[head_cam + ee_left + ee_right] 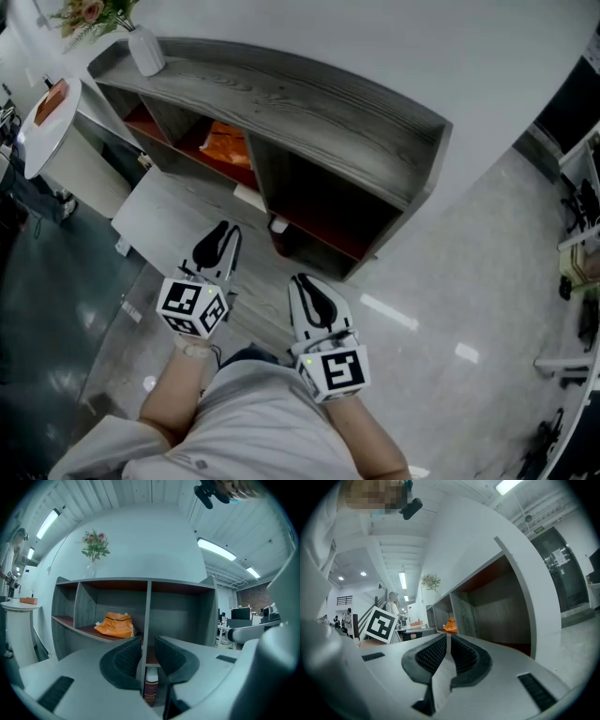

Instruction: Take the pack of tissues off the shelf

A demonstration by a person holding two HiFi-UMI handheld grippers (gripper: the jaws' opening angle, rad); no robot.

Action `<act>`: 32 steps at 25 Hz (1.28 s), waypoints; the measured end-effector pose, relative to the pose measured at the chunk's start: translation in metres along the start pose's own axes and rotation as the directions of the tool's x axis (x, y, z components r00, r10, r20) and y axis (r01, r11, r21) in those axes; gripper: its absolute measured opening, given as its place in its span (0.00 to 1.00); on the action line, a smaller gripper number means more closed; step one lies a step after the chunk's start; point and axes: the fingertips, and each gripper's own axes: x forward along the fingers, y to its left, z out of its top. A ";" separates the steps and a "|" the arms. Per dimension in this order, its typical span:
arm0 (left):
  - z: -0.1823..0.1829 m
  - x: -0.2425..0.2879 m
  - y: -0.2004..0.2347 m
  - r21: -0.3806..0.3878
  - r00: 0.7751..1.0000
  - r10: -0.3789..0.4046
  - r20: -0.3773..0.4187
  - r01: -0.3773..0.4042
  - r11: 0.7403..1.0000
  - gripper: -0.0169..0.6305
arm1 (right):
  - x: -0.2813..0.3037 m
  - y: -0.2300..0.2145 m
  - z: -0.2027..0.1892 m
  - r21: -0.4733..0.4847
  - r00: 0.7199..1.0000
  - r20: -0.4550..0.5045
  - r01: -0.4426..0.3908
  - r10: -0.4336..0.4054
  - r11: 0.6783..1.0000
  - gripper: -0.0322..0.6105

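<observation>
The orange pack of tissues (225,145) lies on the middle board in the left half of the grey shelf unit (309,103). It also shows as the orange pack (115,625) in the left gripper view and as a small orange pack (450,625) far off in the right gripper view. My left gripper (225,234) hovers in front of the shelf, well short of the pack. Its jaws stand a little apart, with the left gripper (148,644) holding nothing. The right gripper (302,281) hangs lower right, and the right gripper (447,639) has its jaws together and empty.
A white vase (145,49) with flowers stands on the shelf top at the left end. A small dark bottle (151,691) sits low by the centre divider. A round white table (47,122) stands at far left. Racks line the right edge of the glossy floor.
</observation>
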 end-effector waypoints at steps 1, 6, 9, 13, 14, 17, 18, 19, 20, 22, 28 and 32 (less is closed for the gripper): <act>0.000 0.005 0.006 -0.001 1.000 0.000 -0.001 0.000 1.000 0.15 | 0.004 0.000 0.000 -0.002 1.000 -0.001 0.007 -0.007 1.000 0.10; 0.004 0.031 0.035 -0.015 1.000 -0.025 0.012 0.025 1.000 0.17 | 0.022 0.001 -0.002 -0.030 0.999 -0.011 0.044 -0.045 0.999 0.10; 0.005 0.048 0.052 -0.007 1.000 -0.022 0.010 0.022 1.000 0.19 | 0.030 0.001 -0.005 -0.044 0.997 -0.020 0.070 -0.071 0.997 0.10; 0.007 0.076 0.064 0.002 0.999 -0.038 0.007 0.038 0.999 0.25 | 0.038 -0.003 -0.008 -0.064 0.994 -0.034 0.105 -0.107 0.992 0.10; 0.009 0.083 0.065 0.007 0.999 -0.044 0.009 0.044 0.999 0.26 | 0.039 -0.005 -0.009 -0.070 0.992 -0.037 0.114 -0.117 0.991 0.10; 0.011 0.104 0.066 0.023 0.998 -0.065 0.003 0.065 0.998 0.29 | 0.041 -0.012 -0.011 -0.081 0.987 -0.048 0.147 -0.151 0.986 0.10; 0.010 0.111 0.066 0.028 0.998 -0.071 -0.002 0.071 0.997 0.29 | 0.042 -0.015 -0.011 -0.083 0.985 -0.049 0.159 -0.163 0.984 0.10; 0.009 0.117 0.065 0.034 0.997 -0.074 -0.008 0.075 0.997 0.30 | 0.042 -0.018 -0.011 -0.084 0.983 -0.051 0.171 -0.176 0.982 0.10; 0.008 0.123 0.065 0.043 0.997 -0.076 -0.015 0.077 0.996 0.31 | 0.042 -0.021 -0.012 -0.086 0.981 -0.053 0.182 -0.187 0.979 0.10; 0.005 0.134 0.066 0.064 0.997 -0.071 -0.034 0.074 0.995 0.32 | 0.042 -0.027 -0.013 -0.086 0.976 -0.058 0.203 -0.208 0.975 0.10; -0.001 0.159 0.075 0.110 0.996 -0.020 -0.089 0.030 0.993 0.32 | 0.045 -0.039 -0.016 -0.091 0.968 -0.068 0.236 -0.242 0.968 0.10; -0.001 0.163 0.079 0.149 0.995 0.016 -0.098 -0.001 0.989 0.31 | 0.043 -0.045 -0.016 -0.081 0.963 -0.070 0.253 -0.259 0.964 0.10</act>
